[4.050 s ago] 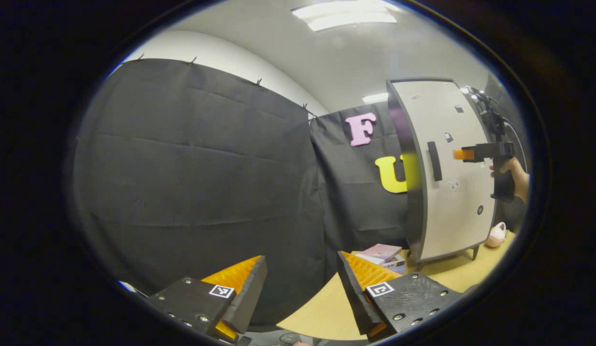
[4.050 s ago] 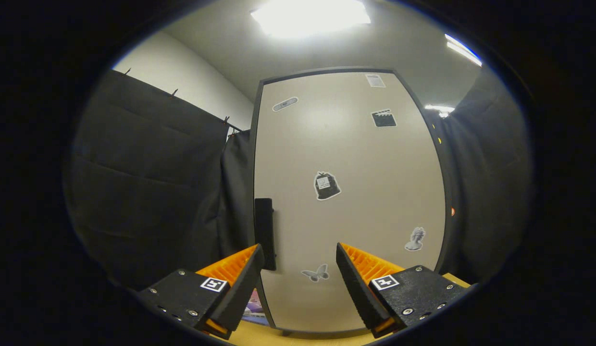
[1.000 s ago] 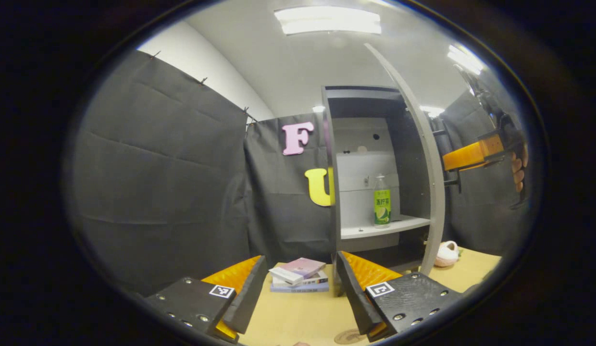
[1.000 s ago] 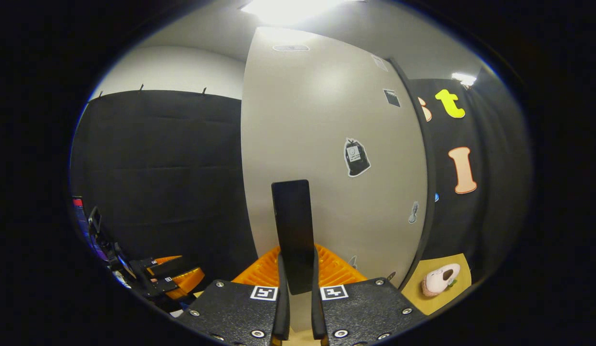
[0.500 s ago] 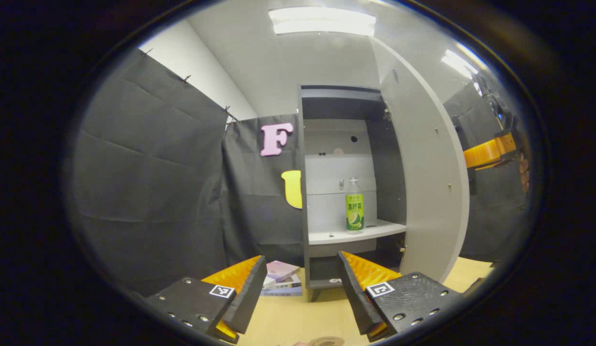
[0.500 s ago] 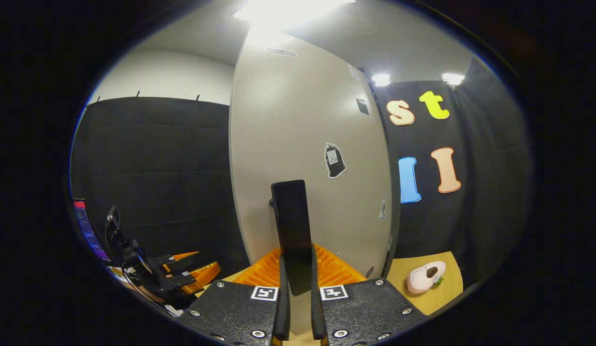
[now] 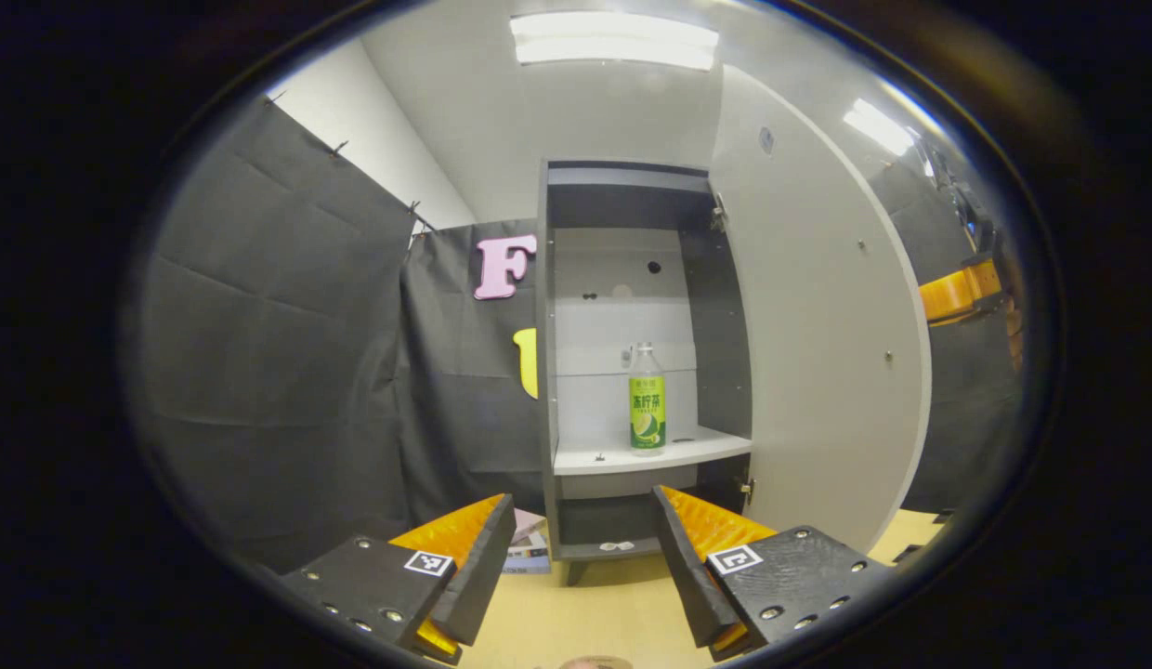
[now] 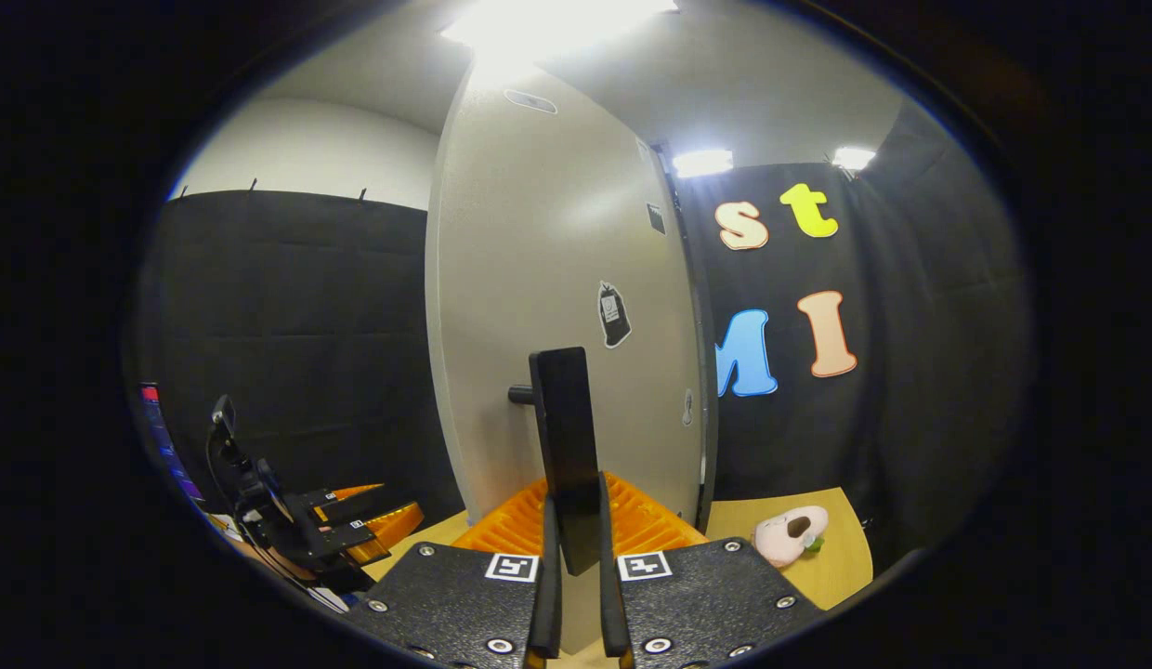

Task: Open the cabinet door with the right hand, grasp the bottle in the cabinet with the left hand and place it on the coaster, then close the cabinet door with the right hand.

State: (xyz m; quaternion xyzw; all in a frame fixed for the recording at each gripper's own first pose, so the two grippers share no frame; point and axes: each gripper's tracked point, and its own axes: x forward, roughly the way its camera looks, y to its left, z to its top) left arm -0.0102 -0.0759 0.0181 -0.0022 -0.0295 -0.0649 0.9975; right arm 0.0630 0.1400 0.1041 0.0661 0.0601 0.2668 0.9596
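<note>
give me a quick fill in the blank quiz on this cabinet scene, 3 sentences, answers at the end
1. The cabinet door stands ____.
2. The right gripper is shut on the door's ____.
3. The bottle stands upright on a ____ inside the cabinet, while the left gripper is open and apart from it.

Missing words: open; handle; shelf

Green-labelled bottle (image 7: 647, 398) stands upright on the cabinet (image 7: 632, 195) shelf, cabinet door (image 7: 818, 316) swung open
</note>
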